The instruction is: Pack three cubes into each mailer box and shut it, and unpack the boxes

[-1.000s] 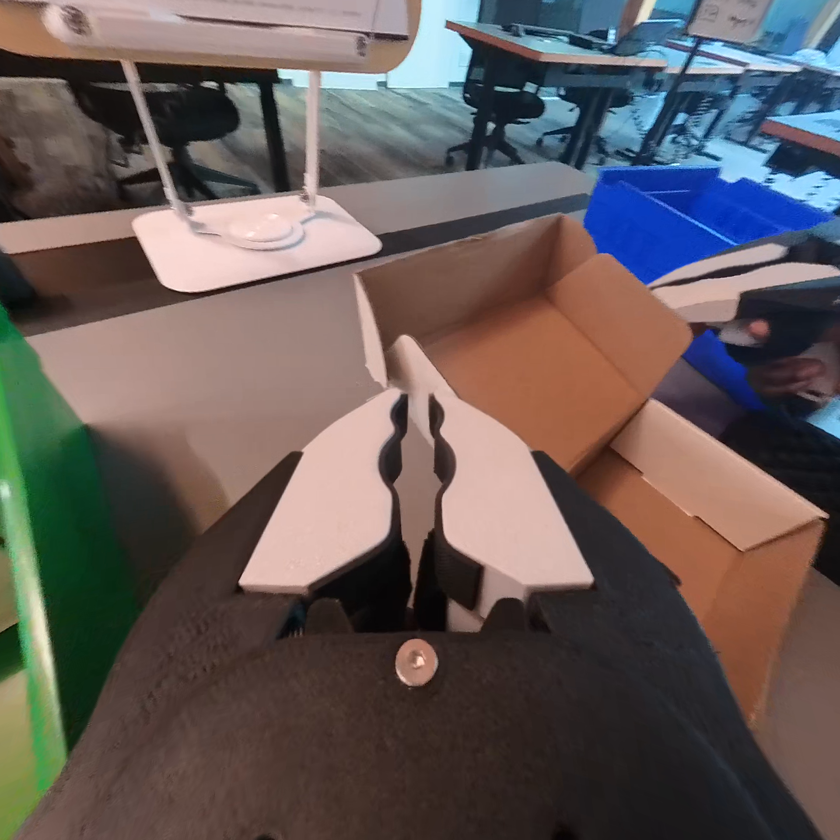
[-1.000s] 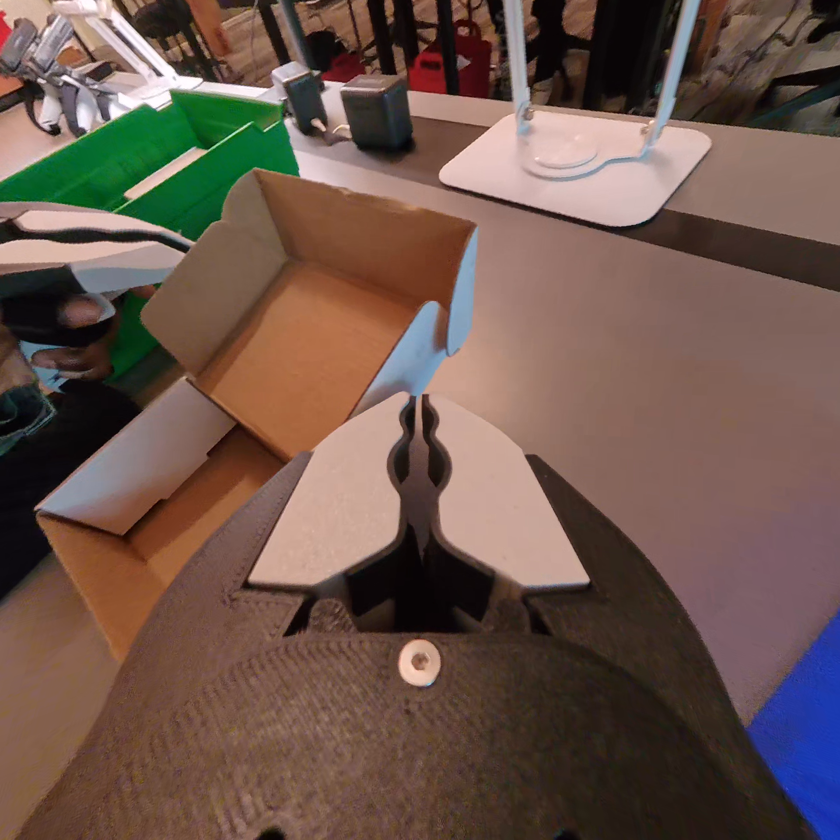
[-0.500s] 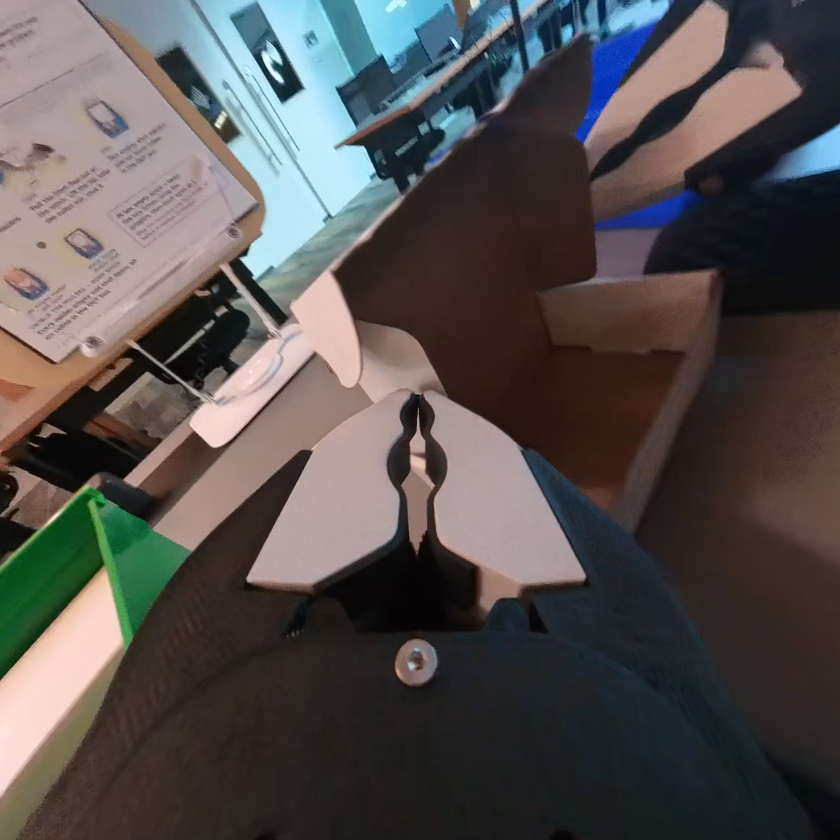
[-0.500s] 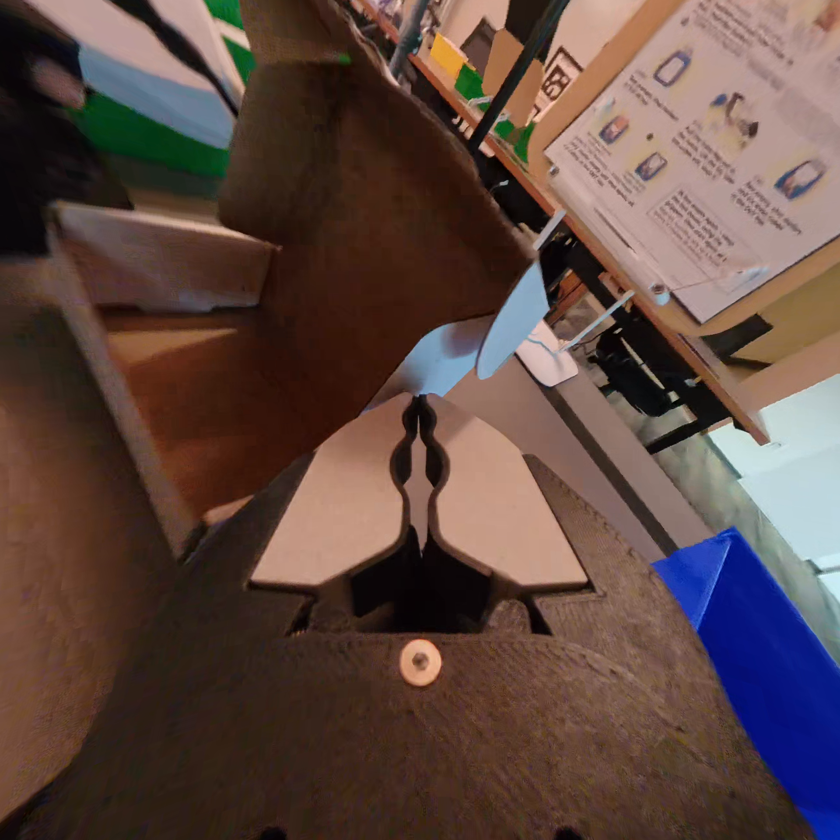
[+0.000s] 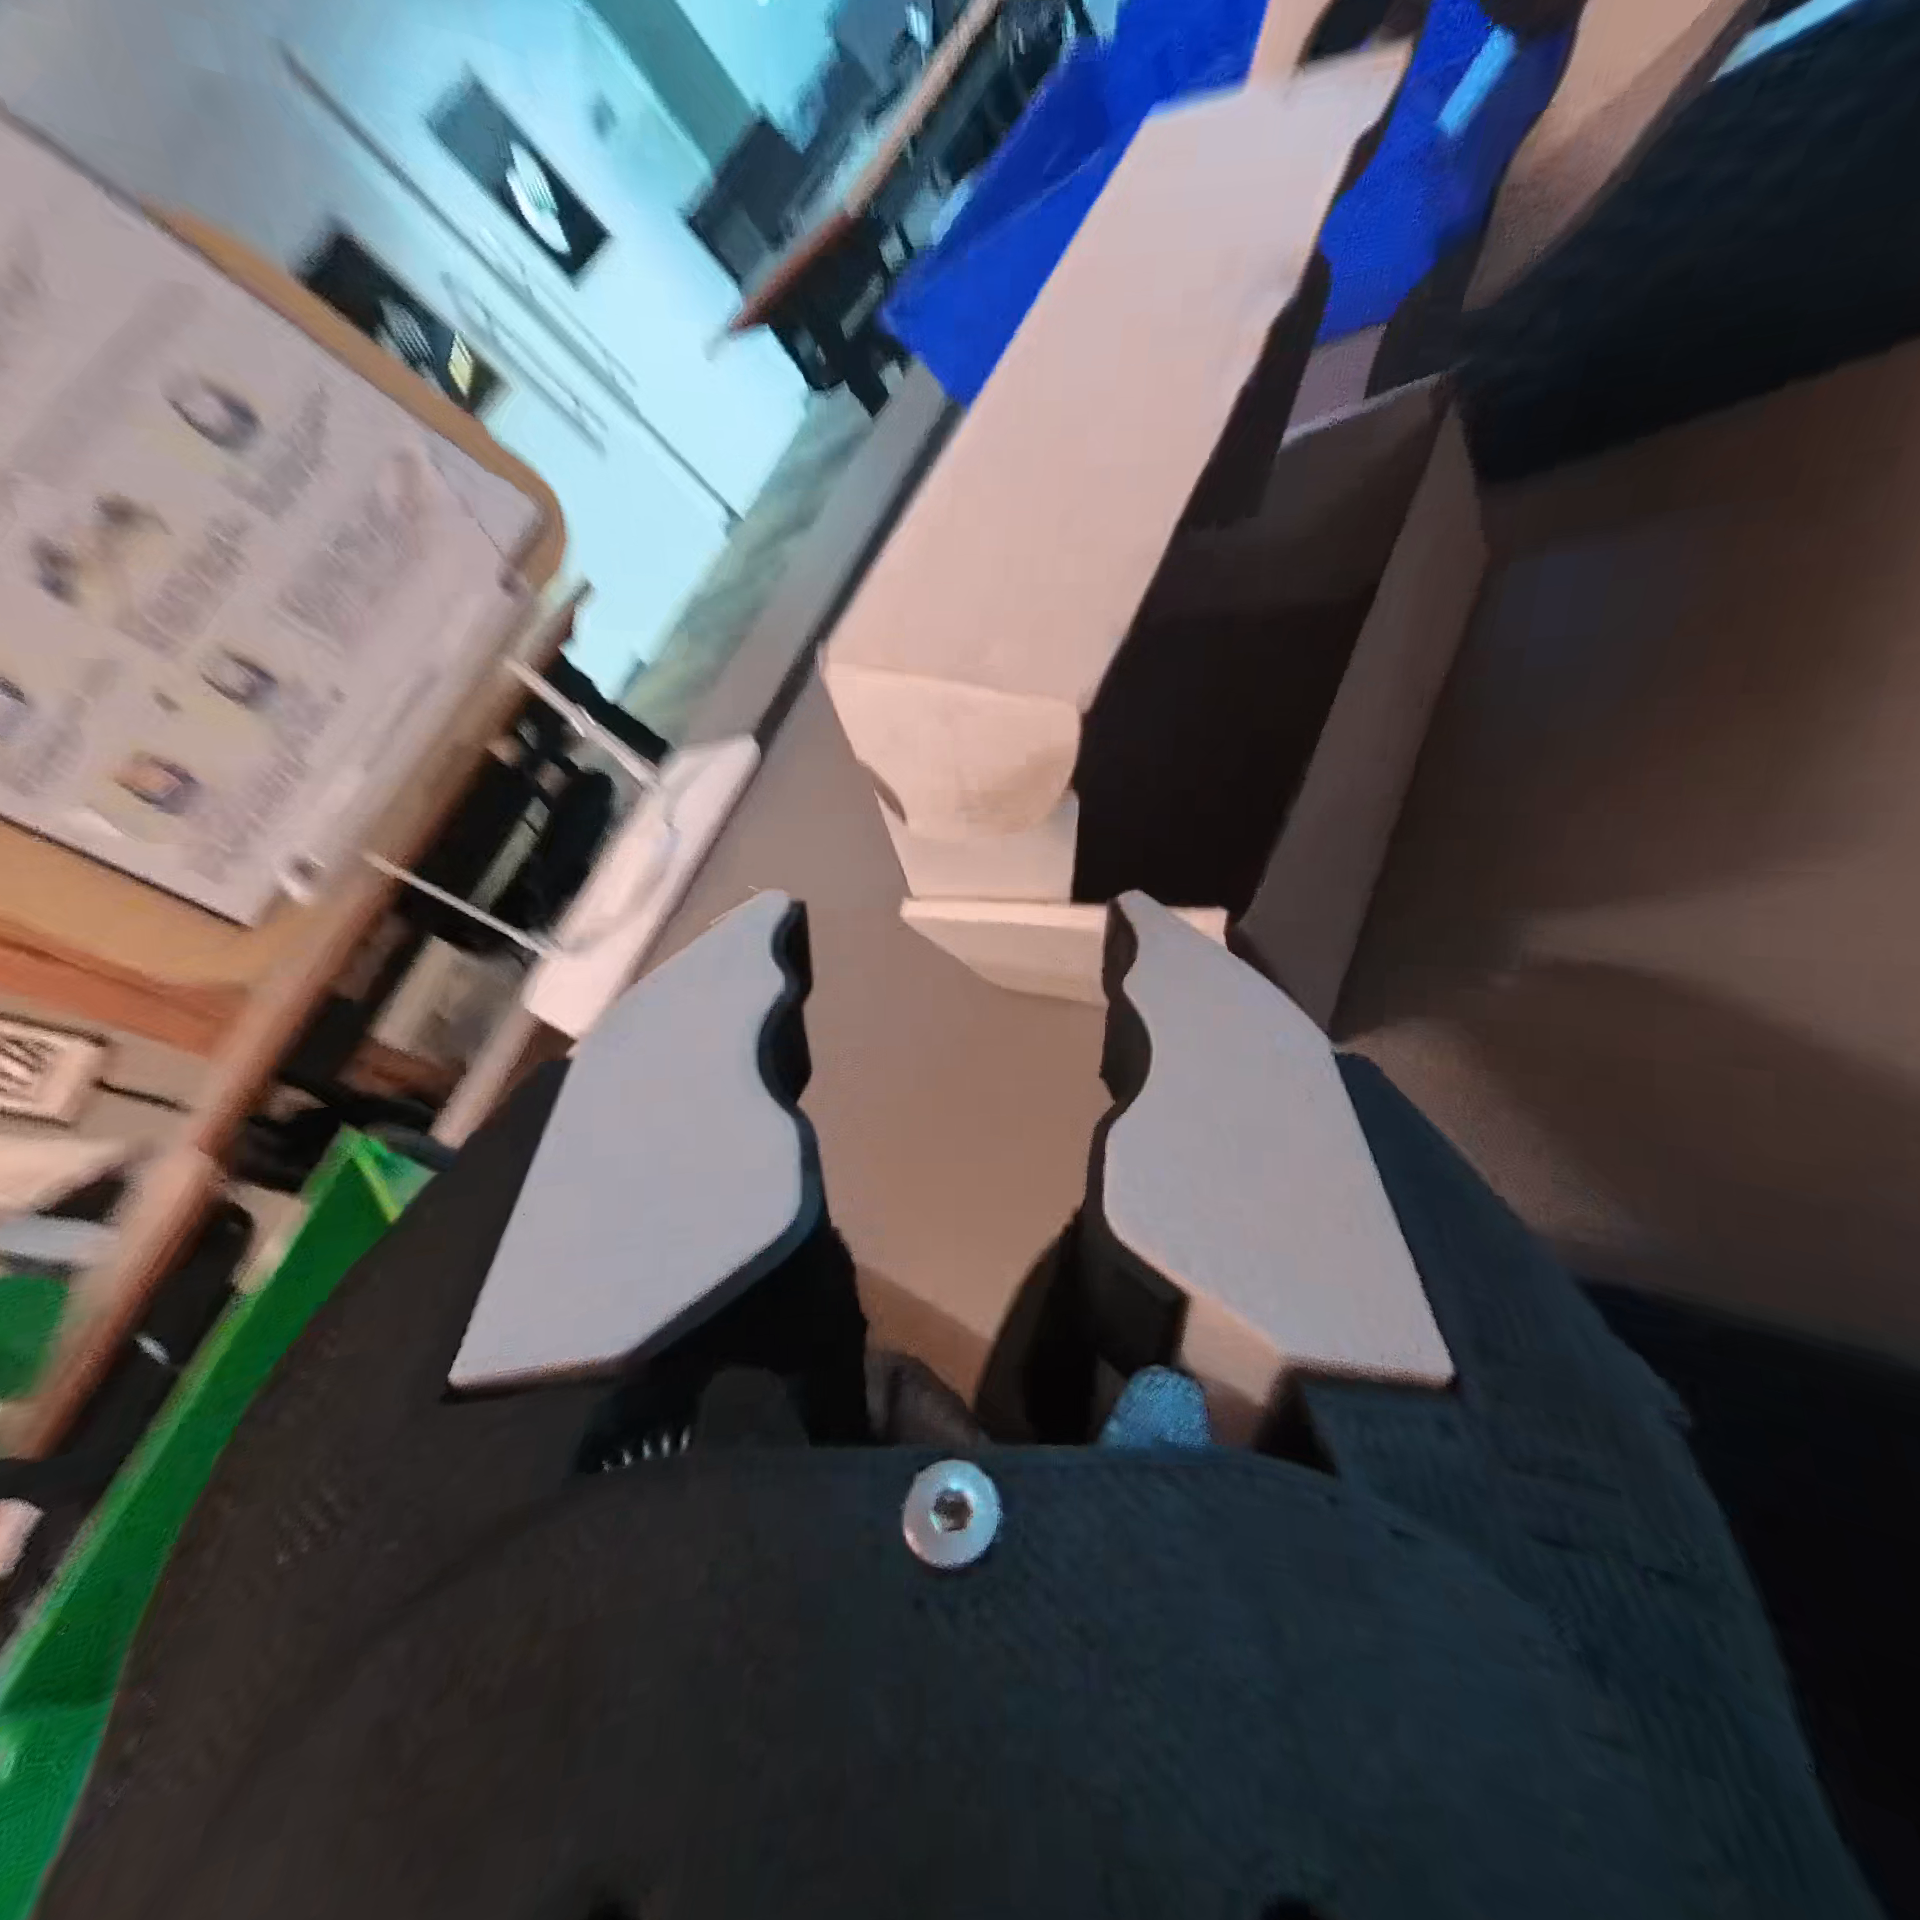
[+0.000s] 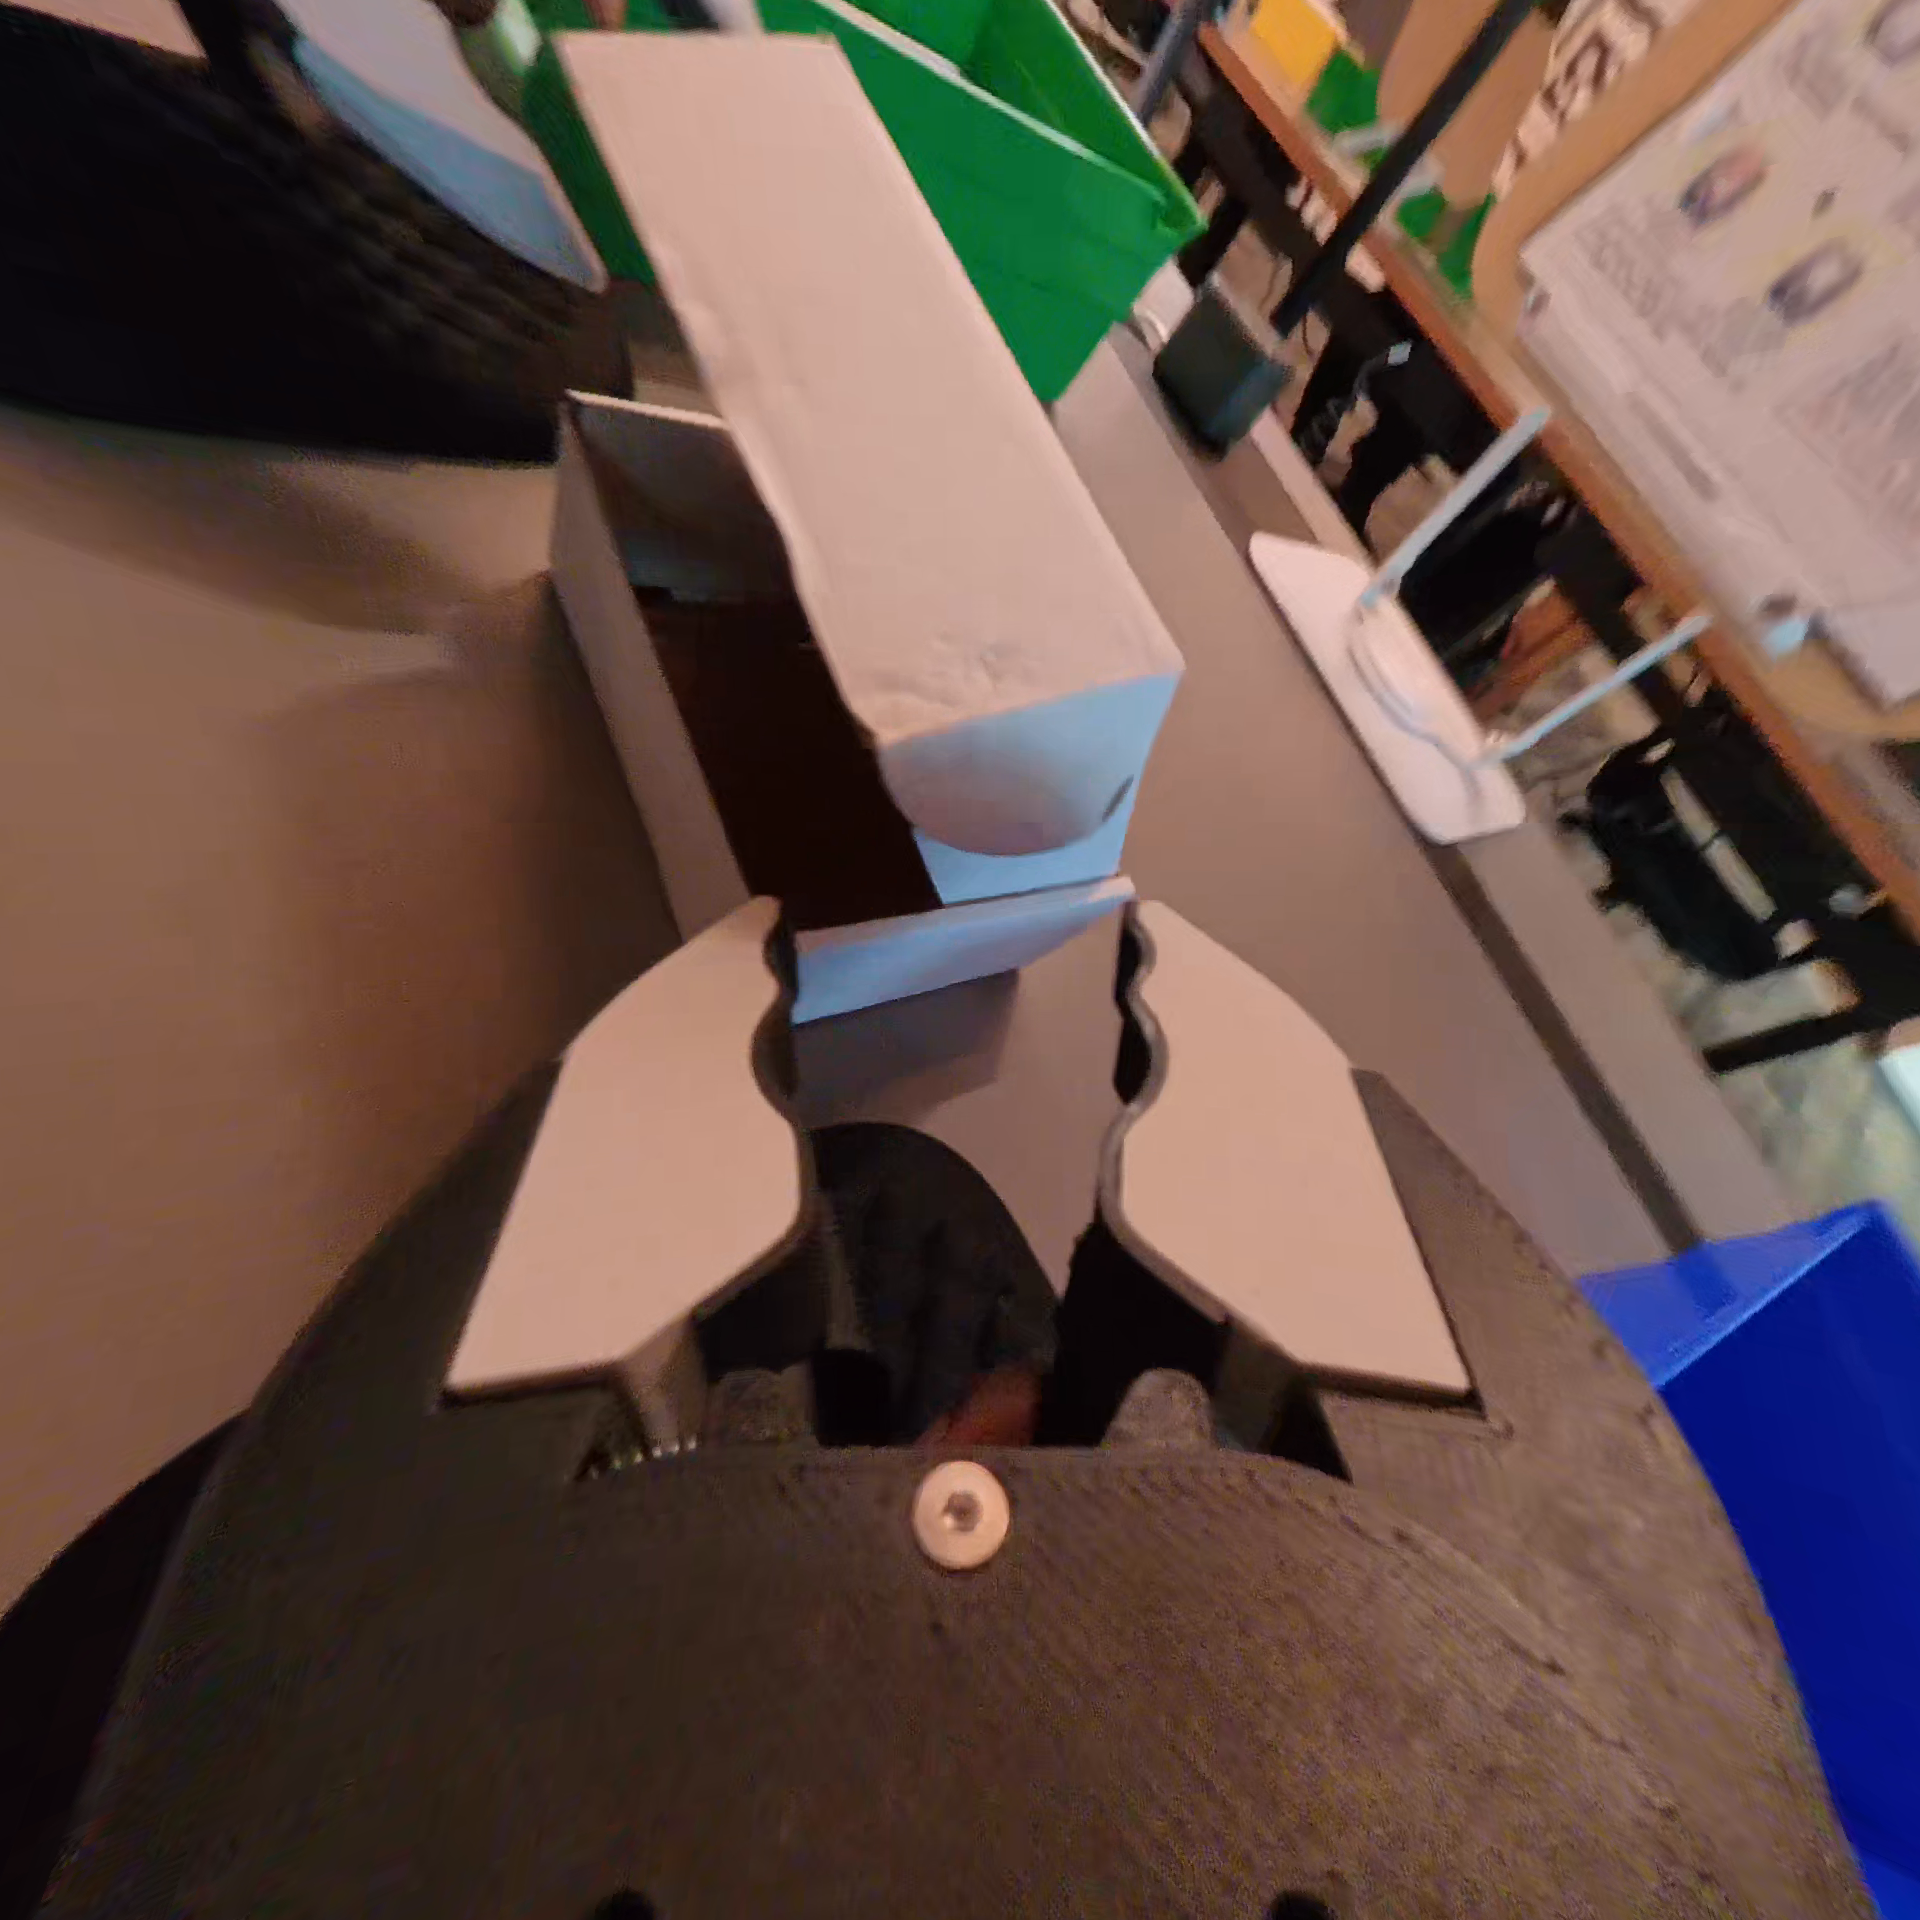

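Grey tabletop (image 6: 1299,883) stretched under both tools, with a green bin (image 6: 997,197) at one end, a blue bin (image 6: 1808,1455) at the other, and a white stand base (image 6: 1392,717) toward the far edge. On it lay the cardboard mailer box (image 6: 862,436), its lid folded down most of the way but still gaping over the dark inside, a side flap sticking out at each end. The right gripper (image 6: 951,920) stood with its jaws spread wide, holding nothing, one flap lying between the fingertips. The left gripper (image 5: 956,920) was likewise wide apart and empty at the opposite flap (image 5: 997,940). Whether any cubes lay inside, I could not tell.
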`<action>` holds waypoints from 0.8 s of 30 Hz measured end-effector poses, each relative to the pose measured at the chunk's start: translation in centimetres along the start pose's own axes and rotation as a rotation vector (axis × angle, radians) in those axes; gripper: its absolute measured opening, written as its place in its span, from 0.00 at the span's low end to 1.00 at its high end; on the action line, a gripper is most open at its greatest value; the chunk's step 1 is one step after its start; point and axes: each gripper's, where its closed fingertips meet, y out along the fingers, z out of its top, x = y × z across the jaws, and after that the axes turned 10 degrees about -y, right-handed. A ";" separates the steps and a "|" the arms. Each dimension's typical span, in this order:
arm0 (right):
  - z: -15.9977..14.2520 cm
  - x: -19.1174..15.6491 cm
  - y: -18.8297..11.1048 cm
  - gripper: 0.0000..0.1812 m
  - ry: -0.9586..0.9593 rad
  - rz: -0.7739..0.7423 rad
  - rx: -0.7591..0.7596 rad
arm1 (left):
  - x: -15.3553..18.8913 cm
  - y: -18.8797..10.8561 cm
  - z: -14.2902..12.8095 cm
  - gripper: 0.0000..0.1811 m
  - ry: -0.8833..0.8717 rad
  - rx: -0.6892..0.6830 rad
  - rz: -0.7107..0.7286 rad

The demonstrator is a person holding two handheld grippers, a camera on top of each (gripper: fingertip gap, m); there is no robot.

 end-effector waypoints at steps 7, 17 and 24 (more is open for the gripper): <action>3.7 1.4 0.0 0.21 -0.309 -0.202 0.097 | 0.4 1.2 2.9 0.20 0.216 0.100 0.027; 2.2 0.8 0.8 0.03 0.067 0.033 0.032 | 1.9 1.5 1.4 0.02 -0.168 -0.080 -0.248; 0.7 0.0 1.7 0.04 0.270 0.125 -0.020 | 2.8 2.1 -0.2 0.02 -0.279 -0.165 -0.294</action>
